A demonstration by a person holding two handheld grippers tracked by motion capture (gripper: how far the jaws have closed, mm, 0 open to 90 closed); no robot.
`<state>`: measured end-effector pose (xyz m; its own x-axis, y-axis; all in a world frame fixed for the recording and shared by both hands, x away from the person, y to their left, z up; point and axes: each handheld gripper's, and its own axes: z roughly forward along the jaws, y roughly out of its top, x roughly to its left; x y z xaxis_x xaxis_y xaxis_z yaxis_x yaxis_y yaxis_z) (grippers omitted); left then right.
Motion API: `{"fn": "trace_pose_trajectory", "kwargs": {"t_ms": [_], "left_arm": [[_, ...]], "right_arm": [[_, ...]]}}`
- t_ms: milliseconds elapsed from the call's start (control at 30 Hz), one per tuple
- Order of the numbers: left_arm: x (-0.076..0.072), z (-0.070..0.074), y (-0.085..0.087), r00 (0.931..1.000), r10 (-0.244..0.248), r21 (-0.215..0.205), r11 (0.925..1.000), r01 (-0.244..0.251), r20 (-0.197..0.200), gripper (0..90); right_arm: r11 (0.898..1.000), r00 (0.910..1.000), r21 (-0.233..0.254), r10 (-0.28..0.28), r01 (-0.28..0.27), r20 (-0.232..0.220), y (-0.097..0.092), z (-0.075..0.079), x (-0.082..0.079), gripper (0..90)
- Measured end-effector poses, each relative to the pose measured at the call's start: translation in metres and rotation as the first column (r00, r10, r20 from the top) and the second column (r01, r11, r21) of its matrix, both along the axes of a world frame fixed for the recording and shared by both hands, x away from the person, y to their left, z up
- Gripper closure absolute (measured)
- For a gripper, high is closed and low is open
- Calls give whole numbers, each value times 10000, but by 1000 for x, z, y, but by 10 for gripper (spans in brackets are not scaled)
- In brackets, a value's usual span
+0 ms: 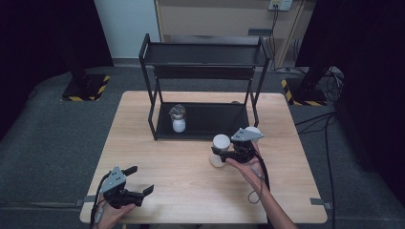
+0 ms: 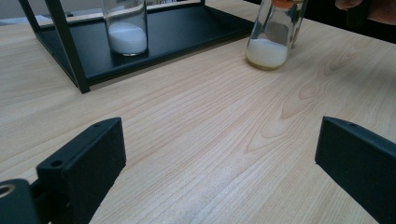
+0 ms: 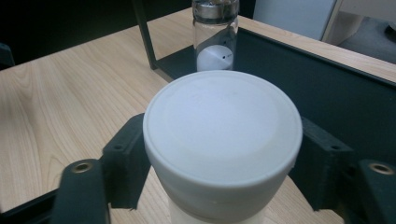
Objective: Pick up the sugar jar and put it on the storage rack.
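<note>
Right gripper point(image 1: 228, 153) has its fingers point(image 3: 125, 163) clenched on the white-lidded jar point(image 1: 220, 149), which stands on the desk point(image 1: 191, 181) just in front of the black rack point(image 1: 203, 86). Left gripper point(image 1: 141, 180) sits near the desk's front-left edge w/ fingers point(image 2: 84, 170) released, nothing btwn them. A 2nd jar point(image 1: 178, 118) stands on the rack's bottom shelf

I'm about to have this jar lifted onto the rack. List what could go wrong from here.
1. The right gripper clamps the jar just under its white lid, high up; the body could swing or slip when lifted.
2. The rack post and the jar on the rack stand close ahead; a careless move could knock them.
</note>
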<state>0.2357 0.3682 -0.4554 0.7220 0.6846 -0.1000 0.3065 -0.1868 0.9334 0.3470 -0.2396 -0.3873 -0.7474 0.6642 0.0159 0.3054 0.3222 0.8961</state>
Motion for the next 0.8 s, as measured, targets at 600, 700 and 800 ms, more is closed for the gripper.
{"fn": "trace_pose_trajectory", "kwargs": {"t_ms": [600,700,800], "left_arm": [[0,0,0,10000,-15,-12,10000,15,-4,9],[0,0,0,10000,-12,-12,10000,12,1,10],[0,0,0,10000,-18,-8,10000,18,-3,11]], "right_arm": [[9985,9998,-524,139,-130,163,13,18,2,336],[9983,9997,-551,174,-163,193,16,24,4,336],[9982,9995,-573,211,-196,254,19,29,7,336]]}}
